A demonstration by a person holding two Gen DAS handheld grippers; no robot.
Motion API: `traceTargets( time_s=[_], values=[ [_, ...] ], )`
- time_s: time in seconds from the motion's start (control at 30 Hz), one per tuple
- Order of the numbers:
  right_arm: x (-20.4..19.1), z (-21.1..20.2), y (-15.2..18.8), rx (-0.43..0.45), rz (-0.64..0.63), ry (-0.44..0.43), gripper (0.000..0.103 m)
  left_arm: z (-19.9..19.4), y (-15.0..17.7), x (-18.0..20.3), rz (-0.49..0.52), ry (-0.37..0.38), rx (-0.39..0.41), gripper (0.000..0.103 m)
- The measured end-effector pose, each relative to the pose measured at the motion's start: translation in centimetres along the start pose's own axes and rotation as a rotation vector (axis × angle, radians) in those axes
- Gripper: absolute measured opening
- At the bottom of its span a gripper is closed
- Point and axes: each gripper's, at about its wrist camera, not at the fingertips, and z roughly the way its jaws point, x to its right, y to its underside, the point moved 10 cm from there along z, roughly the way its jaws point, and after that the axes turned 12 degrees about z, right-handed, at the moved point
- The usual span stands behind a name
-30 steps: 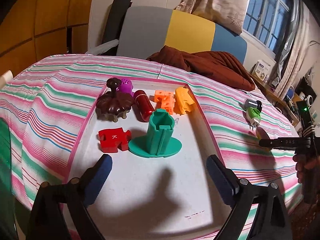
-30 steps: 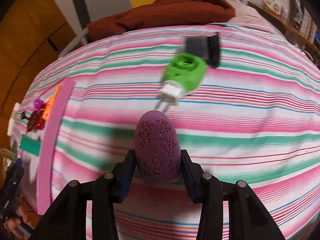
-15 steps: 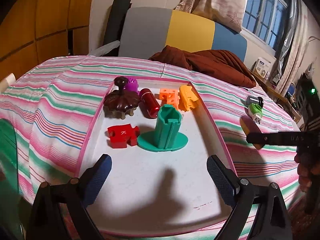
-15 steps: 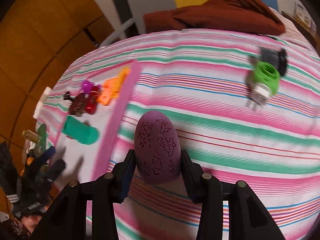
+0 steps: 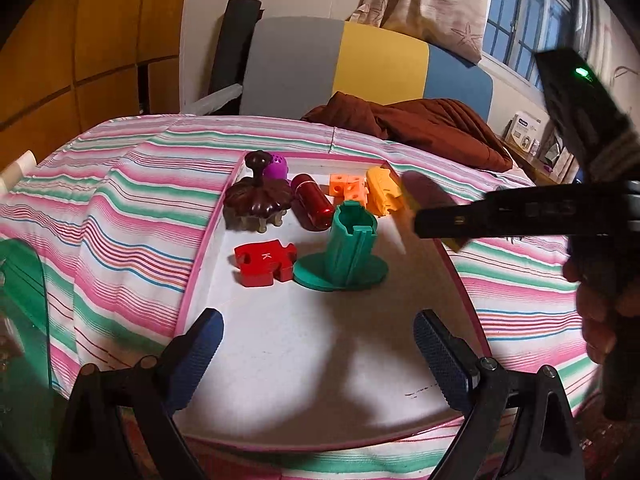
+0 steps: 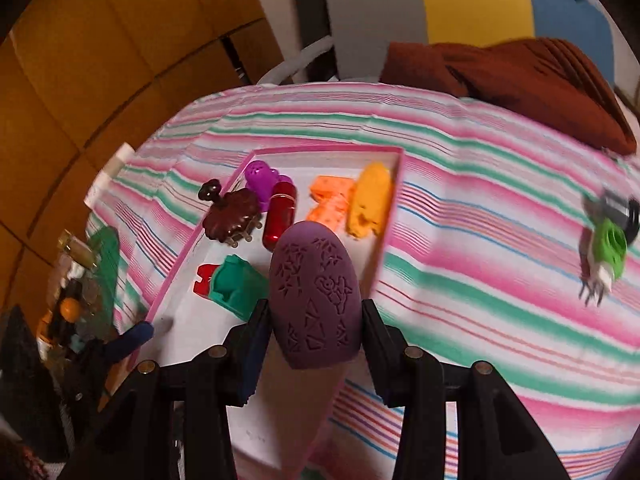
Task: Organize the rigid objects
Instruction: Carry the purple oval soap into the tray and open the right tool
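Note:
A white tray with a pink rim [image 5: 208, 240] lies on the striped bedspread. It holds a brown scalloped piece [image 5: 258, 200], a red capsule [image 5: 312, 202], orange cubes [image 5: 348, 186], a yellow block [image 5: 382, 192], a green stand [image 5: 352, 248] and a red puzzle piece [image 5: 264, 262]. My left gripper [image 5: 318, 334] hangs open over the tray's near end, with nothing between its fingers. My right gripper [image 6: 314, 312] is shut on a purple patterned egg [image 6: 314, 292]. It hovers over the tray's right rim [image 6: 390, 216], near the green stand [image 6: 236, 288].
A green plug device [image 6: 608, 248] and a black-and-silver item [image 6: 622, 208] lie on the bedspread to the right of the tray. A brown blanket [image 5: 420, 128] lies at the back. Green glass and clutter [image 6: 76, 280] stand off the bed's left edge.
The right gripper has carried the purple egg leftward, from beside the green plug device to over the tray's right rim. The left gripper has hardly moved.

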Motion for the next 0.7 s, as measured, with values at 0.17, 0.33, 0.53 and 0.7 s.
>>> traceTargets(
  time_s=[0.17,0.33,0.53,0.7],
  values=[
    [-0.5,1.9,0.0,-0.027,-0.035,0.068,0.044,-0.3,0.1,-0.5,-0.008,0.0,0.004,0.097],
    [-0.6,2.7,-0.1,-0.022,-0.071,0.13,0.044,-0.4,0.3,-1.1,-0.025,-0.001,0.004,0.097],
    [-0.6,3.2,-0.4,-0.002,-0.113,0.203,0.044,-0.7,0.5,-1.4,-0.043,0.001,0.011,0.097],
    [-0.3,3.4,-0.9,0.02,-0.132,0.25,0.044,-0.9,0.6,-1.5,-0.041,0.0,0.013,0.097]
  ],
)
